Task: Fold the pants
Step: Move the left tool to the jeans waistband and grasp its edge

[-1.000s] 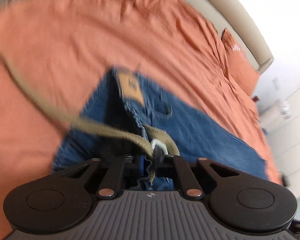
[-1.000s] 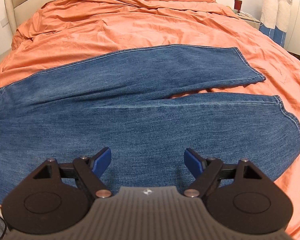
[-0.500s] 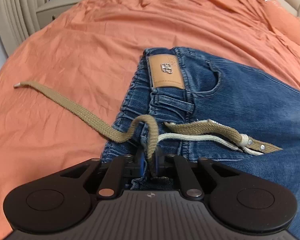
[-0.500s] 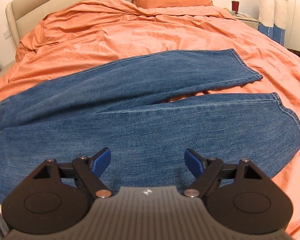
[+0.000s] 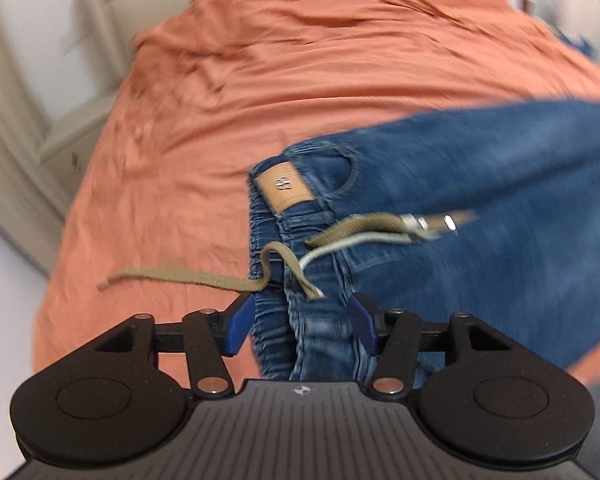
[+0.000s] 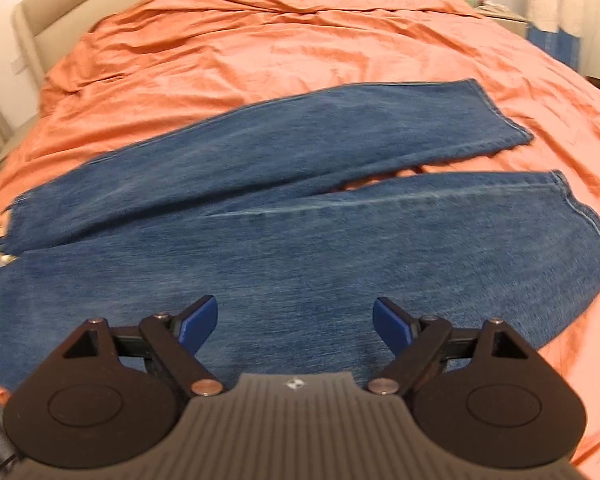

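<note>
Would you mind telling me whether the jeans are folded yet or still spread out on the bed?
Spread out. The jeans lie flat on the orange bedding, both legs extended side by side with hems apart.

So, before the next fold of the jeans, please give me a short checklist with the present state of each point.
1. Left tool free of the jeans: ok; its jaws have just been opening, and the waistband lies between them unpressed.
2. Right tool open and empty: ok.
3. Both legs spread flat on the bedcover: ok, slightly apart at the hems.
4. Belt tucked away: not ok; one end trails onto the bedcover.
5. Waistband flat: cannot tell, the picture is blurred.
</note>
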Demonstrator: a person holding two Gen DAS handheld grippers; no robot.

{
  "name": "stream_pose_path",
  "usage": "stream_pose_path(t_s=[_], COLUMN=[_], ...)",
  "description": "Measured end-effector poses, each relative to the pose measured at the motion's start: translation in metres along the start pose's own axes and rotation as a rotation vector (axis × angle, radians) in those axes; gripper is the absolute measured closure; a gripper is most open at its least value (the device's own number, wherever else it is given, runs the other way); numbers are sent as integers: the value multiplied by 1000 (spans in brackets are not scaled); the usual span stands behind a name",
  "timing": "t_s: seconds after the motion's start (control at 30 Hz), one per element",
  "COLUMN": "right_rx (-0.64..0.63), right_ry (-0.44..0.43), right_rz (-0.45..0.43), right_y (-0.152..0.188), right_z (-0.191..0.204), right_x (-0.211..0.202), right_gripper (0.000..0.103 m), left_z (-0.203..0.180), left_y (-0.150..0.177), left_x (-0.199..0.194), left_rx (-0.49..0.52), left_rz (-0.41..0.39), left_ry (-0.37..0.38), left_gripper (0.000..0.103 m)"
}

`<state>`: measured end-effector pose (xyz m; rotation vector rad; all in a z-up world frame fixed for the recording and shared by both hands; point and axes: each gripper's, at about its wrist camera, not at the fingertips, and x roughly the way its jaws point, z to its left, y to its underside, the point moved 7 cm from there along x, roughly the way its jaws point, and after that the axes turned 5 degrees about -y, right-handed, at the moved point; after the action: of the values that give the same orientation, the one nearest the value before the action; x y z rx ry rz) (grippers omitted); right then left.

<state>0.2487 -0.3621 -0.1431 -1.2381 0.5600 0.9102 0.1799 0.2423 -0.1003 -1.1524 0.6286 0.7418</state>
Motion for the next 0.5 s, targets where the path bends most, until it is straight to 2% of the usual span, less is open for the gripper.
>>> stream_pose_path(t_s=[0.07, 0.13, 0.2, 0.27, 0.4, 0.5], right_rx=[-52, -138, -186, -175, -112, -92], right_ry=[9, 61, 106, 148, 178, 234], right_rz=[-3, 0, 8, 17, 67, 67], right_y=[-6, -12, -20, -29, -44, -49], right_z=[0, -3, -12, -29, -68, -95], right_x=[-9, -19, -30, -40, -58, -72], right_gripper=[22, 24, 25, 28, 46, 50], left_z=[-11, -24, -37, -51, -74, -88], left_y=[10, 20, 28, 37, 57, 69], left_x=[-6, -9, -8, -3, 17, 32], left_rx=[75, 136, 201, 273, 428, 493], left_rz=[-12, -28, -25, 8, 88, 141], left_ry=[6, 6, 36, 81, 145, 165], left_gripper=[35, 35, 35, 35, 34, 31])
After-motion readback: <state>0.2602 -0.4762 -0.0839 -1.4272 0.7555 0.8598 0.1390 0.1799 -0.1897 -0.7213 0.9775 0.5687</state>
